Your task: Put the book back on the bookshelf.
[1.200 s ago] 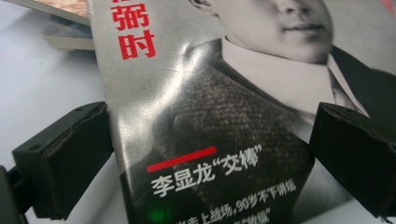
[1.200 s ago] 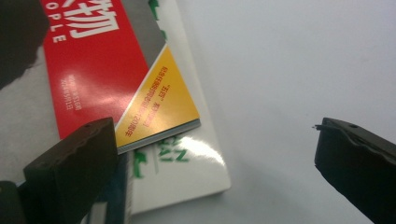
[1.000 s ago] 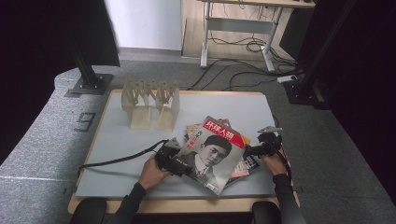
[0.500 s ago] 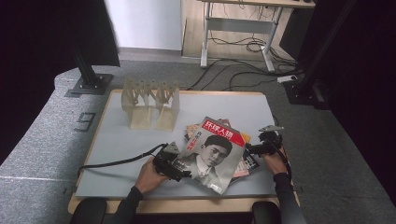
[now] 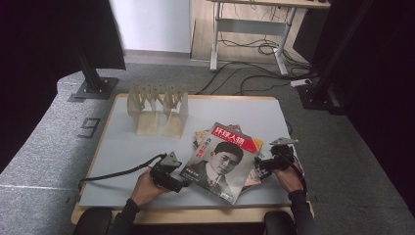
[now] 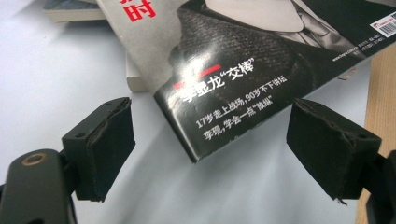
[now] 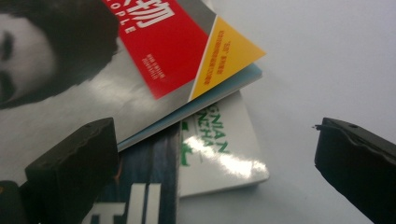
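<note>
We hold left gripper [image 5: 182, 182], jaws wide but just closing, at near-left magazine [image 5: 220, 161] corner; right gripper [image 5: 262, 165] wide at stack's [image 5: 257, 171] right.

Red-and-grey magazine [image 5: 220, 156], pale-grey table [image 5: 122, 147]

The left gripper [image 5: 182, 182] has edged closer to the lower left corner of the top magazine [image 5: 220, 159], its jaws just closing a little around that corner, though apparently not yet pressing on it.
</note>
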`<state>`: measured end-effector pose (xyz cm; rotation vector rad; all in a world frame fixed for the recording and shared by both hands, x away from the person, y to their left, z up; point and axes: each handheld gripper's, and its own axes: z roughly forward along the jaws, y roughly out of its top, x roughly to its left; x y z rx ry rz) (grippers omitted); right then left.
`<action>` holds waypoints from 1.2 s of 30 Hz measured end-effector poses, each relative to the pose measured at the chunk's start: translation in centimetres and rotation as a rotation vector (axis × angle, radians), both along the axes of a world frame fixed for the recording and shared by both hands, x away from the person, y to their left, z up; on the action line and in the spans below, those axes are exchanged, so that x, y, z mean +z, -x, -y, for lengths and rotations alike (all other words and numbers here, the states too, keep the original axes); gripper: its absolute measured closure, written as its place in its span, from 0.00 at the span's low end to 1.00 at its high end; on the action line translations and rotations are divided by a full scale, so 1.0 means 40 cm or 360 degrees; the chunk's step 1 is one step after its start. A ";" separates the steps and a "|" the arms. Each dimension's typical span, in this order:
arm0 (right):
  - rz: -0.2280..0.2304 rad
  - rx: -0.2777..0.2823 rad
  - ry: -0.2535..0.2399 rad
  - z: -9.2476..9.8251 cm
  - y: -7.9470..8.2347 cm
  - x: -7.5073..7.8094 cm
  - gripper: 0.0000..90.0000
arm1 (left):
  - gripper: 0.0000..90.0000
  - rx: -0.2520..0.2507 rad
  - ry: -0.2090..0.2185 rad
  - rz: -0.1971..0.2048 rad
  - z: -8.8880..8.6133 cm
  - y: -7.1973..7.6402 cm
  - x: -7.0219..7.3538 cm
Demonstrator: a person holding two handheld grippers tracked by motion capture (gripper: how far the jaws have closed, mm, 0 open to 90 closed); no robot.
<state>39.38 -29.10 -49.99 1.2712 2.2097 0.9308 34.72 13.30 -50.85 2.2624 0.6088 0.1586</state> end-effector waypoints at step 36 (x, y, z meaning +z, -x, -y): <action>-0.0053 0.0076 -0.0019 -0.004 0.046 -0.002 0.00 | 0.53 -0.0025 0.0082 -0.0010 -0.012 0.005 -0.027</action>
